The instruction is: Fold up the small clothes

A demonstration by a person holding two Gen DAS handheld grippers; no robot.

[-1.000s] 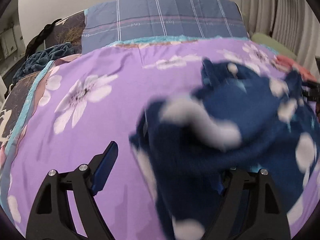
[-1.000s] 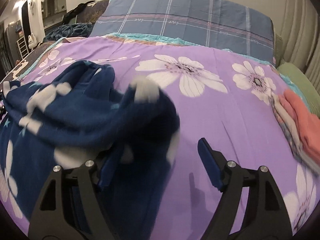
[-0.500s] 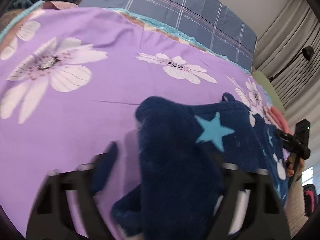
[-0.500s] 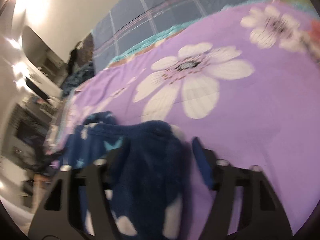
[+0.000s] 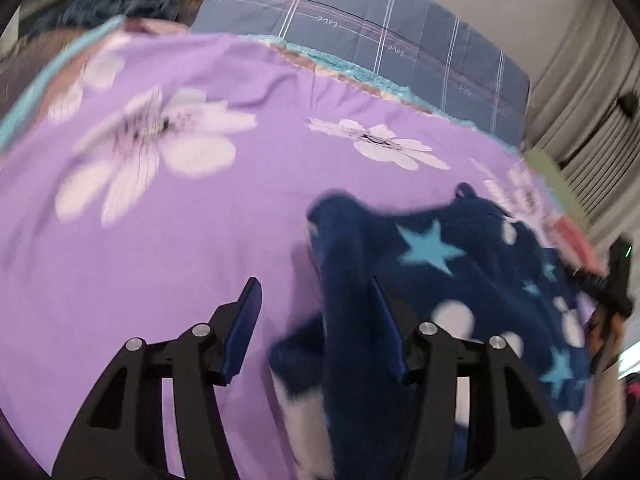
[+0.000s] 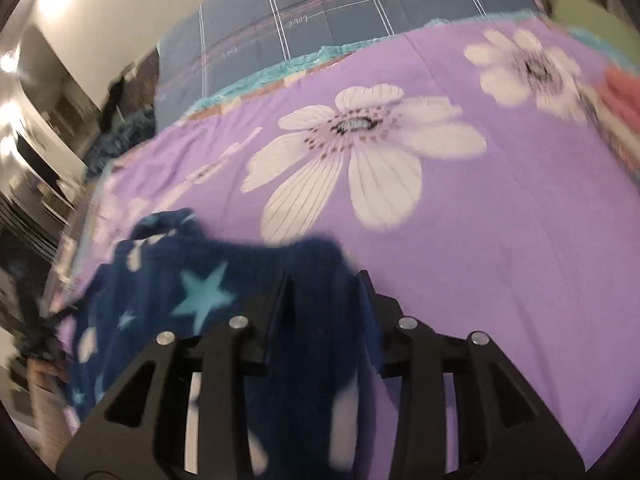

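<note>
i see the navy starred garment (image 5: pixel 460 276) stretched left to right over the purple floral bedspread (image 5: pixel 200 240) between my grippers; my right gripper (image 6: pixel 324 292) pinches its right end, my left gripper (image 5: pixel 316 300) has fingers spread, fabric draped over 1

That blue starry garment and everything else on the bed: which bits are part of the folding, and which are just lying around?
In the job:
blue starry garment
left tongs
right tongs

Lying about:
purple flowered bedspread
plaid pillow
folded pink clothes
green cushion
</note>
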